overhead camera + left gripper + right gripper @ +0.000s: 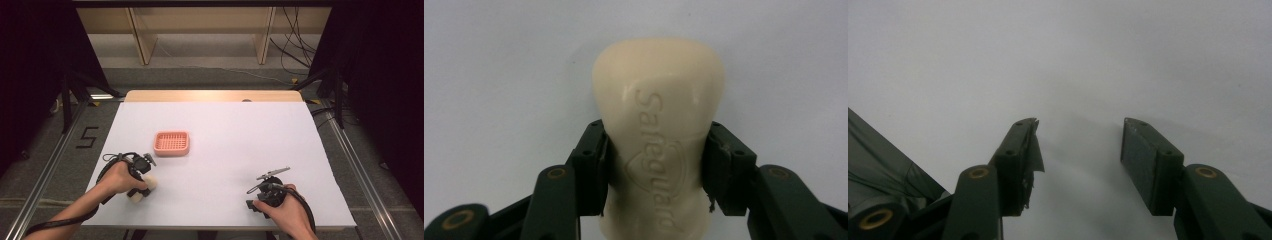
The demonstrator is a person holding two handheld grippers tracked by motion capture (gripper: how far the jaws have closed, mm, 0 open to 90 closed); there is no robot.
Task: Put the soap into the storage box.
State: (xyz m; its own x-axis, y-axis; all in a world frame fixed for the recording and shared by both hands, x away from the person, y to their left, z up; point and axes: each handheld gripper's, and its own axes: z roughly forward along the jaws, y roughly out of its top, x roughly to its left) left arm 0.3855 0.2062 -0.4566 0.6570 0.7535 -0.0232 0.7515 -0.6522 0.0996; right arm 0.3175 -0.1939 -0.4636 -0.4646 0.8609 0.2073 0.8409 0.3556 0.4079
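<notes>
A cream bar of soap (659, 90) with raised lettering lies on the white table sheet (225, 130) at the near left. My left gripper (656, 132) is shut on it, both pads pressing its narrower waist. From above, the soap (149, 184) pokes out beside the left hand, with the left gripper (140, 187) over it. A pink slotted soap dish (171, 142) stands empty on the sheet, farther away and slightly right of the soap. Near the front right edge my right gripper (255, 200) points down at the sheet. In its own view the right gripper (1080, 127) is open over bare sheet.
The sheet covers a wooden table whose far edge (212, 95) shows as a strip. Metal rails (350, 155) run along both sides, and dark curtains and cables stand beyond. A dark fold of cloth (883, 165) shows at the lower left of the right gripper view.
</notes>
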